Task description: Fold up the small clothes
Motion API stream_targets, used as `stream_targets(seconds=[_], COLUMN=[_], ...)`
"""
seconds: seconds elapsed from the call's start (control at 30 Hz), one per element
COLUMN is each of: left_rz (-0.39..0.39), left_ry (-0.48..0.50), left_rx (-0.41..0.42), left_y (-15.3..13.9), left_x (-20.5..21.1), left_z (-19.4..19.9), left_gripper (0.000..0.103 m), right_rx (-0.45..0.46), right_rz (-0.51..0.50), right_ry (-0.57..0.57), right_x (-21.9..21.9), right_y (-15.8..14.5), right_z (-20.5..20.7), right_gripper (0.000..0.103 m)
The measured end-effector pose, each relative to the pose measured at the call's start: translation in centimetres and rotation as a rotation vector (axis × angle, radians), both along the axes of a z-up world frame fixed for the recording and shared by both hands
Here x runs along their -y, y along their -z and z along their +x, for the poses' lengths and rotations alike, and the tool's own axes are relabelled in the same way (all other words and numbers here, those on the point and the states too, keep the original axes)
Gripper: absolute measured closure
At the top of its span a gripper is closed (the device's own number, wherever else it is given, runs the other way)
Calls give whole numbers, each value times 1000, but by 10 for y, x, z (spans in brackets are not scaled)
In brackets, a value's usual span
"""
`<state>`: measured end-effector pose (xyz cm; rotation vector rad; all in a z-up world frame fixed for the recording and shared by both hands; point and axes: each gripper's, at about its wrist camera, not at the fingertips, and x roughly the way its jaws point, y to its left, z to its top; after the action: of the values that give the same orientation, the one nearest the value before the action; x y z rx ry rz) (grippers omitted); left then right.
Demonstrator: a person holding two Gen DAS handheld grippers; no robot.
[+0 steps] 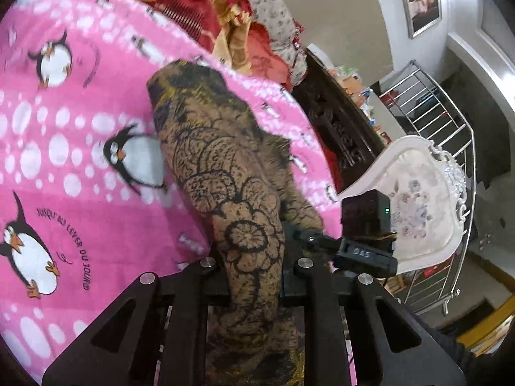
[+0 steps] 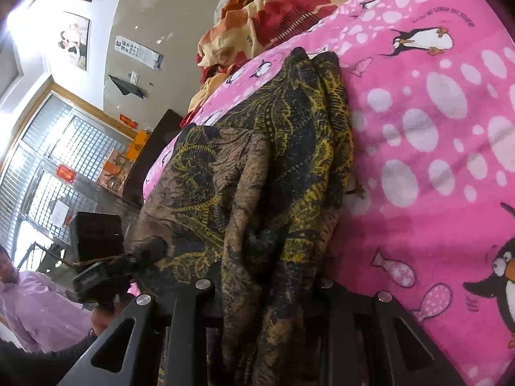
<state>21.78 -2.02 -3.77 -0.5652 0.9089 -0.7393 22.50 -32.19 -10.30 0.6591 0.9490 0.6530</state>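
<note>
A small brown garment (image 1: 222, 167) with a black and yellow flower print lies stretched over a pink penguin blanket (image 1: 80, 148). My left gripper (image 1: 254, 286) is shut on its near end, cloth bunched between the jaws. In the left wrist view my right gripper (image 1: 325, 241) pinches the garment's right edge. In the right wrist view the garment (image 2: 283, 148) is folded in layers on the pink blanket (image 2: 434, 128), and my right gripper (image 2: 267, 292) is shut on its near end. My left gripper (image 2: 135, 263) holds the garment's left corner there.
A crumpled red and yellow cloth (image 1: 225, 9) lies at the blanket's far end. A white upholstered chair (image 1: 425, 202) and a metal railing (image 1: 450, 122) stand right of the bed. A person in a pink shirt (image 2: 35, 315) stands at the left.
</note>
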Motion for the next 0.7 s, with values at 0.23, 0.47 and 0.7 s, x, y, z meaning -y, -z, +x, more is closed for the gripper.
stream_targets(seconds=[0.23,0.47,0.7], left_rz=[76,141,202], left_ry=[-48,-149,-170], left_rx=[36,14,-48], left_y=[-13,3,39], left_x=[-64,-163,-163], left_z=[-5,-24,-21], left_gripper=[88,88,70], right_rx=[-23,-21,-28], right_rz=[28,79,39], right_ry=[-58,-171,-153], right_x=[-48,-148,-152], right_y=[-12,0,9], right_z=[1,12,10], right_gripper=[77,77,79])
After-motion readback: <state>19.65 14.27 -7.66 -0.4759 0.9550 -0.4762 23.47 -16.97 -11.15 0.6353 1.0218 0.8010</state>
